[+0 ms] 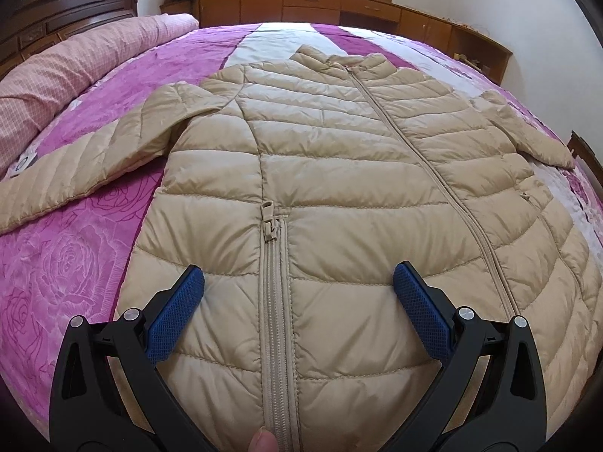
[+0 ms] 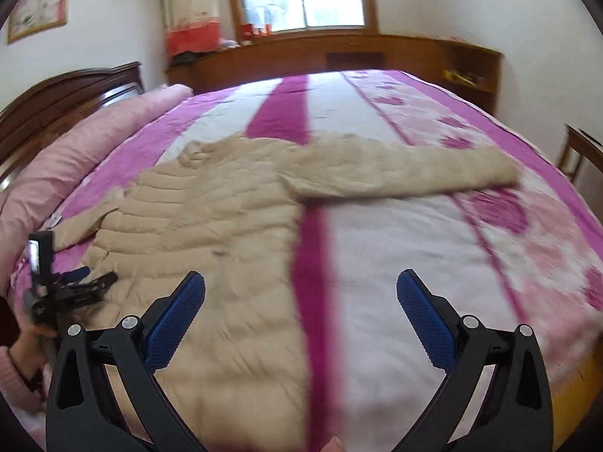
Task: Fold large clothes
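Note:
A beige quilted puffer jacket point(image 1: 339, 173) lies flat and face up on the bed, zipped, collar at the far end, both sleeves spread out to the sides. My left gripper point(image 1: 297, 282) is open and empty, hovering over the jacket's hem near a pocket zipper point(image 1: 273, 263). My right gripper point(image 2: 301, 286) is open and empty, over the jacket's right edge and the bare bedspread. The right wrist view is blurred; it shows the jacket point(image 2: 211, 233), its right sleeve point(image 2: 407, 173) stretched across the bed, and the left gripper point(image 2: 75, 286) at the far left.
The bed has a magenta and white floral bedspread point(image 1: 75, 263). A rolled pink quilt point(image 1: 68, 75) lies along the left, by a dark wooden headboard point(image 1: 56, 11). Wooden cabinets point(image 1: 339, 7) stand under the window. A wooden chair point(image 2: 580, 154) is at the right.

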The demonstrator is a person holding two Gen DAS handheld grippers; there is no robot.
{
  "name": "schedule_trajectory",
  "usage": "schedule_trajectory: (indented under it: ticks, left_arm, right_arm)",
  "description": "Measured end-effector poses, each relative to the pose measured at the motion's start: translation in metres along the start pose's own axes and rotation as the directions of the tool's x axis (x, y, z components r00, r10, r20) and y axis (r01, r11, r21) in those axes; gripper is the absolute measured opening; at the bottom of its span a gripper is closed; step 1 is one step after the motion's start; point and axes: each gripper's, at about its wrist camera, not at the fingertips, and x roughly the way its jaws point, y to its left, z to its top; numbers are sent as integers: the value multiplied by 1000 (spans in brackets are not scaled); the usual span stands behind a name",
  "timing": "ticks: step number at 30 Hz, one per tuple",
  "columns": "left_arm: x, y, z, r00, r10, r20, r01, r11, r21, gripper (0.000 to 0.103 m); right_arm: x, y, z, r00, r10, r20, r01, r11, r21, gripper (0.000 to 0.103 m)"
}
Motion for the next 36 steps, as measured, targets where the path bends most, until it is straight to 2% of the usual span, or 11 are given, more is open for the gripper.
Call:
schedule_trajectory:
  ticks: [3, 5, 7, 10, 13, 18, 22, 25, 28, 33, 36]
  left_arm:
    - [0, 4, -1, 1000, -7, 3, 7, 1000, 5, 100]
    - [1, 6, 0, 1000, -17, -2, 17, 1000, 12, 100]
    - [2, 8, 1, 1000, -26, -9, 26, 1000, 14, 100]
    - [3, 13, 2, 999, -41, -21, 42, 999, 28, 100]
    - [4, 15, 4, 999, -43, -31, 44, 999, 31, 100]
    - [-12, 13, 8, 999, -29, -44, 30, 999, 21, 100]
    - [-36, 9, 16, 997, -6, -71, 6, 1000, -5, 100]
    - [-59, 7, 23, 999, -23, -47, 21, 998, -51, 100]
    - [-67, 4, 20, 998, -51, -39, 47, 994, -97, 100]
    - [-46, -5, 14, 998, -38, -48, 34, 996, -78, 100]
    - [-30, -10, 19, 1000, -3, -23, 1, 997, -74, 100]
  right_arm:
    - [50, 20, 3, 1000, -10, 0, 10, 1000, -28, 98]
    - [80, 22, -2, 998, -48, -44, 49, 999, 12, 98]
    - [90, 21, -11, 994, -60, -88, 65, 996, 54, 98]
    - [84, 27, -28, 992, -64, -105, 67, 997, 28, 98]
    - [80, 24, -38, 985, -128, -112, 126, 992, -29, 98]
    - [53, 22, -26, 977, -181, -116, 182, 983, -4, 98]
    - [20, 44, -6, 988, -126, -87, 127, 992, 17, 98]
    - [6, 70, 7, 999, -16, -51, 17, 999, 31, 98]
    - [17, 94, 8, 996, 69, -58, -69, 998, -2, 98]
    - [63, 109, 0, 994, 17, -110, -19, 1000, -16, 98]
    - [87, 104, 5, 996, -35, -83, 36, 999, 7, 98]
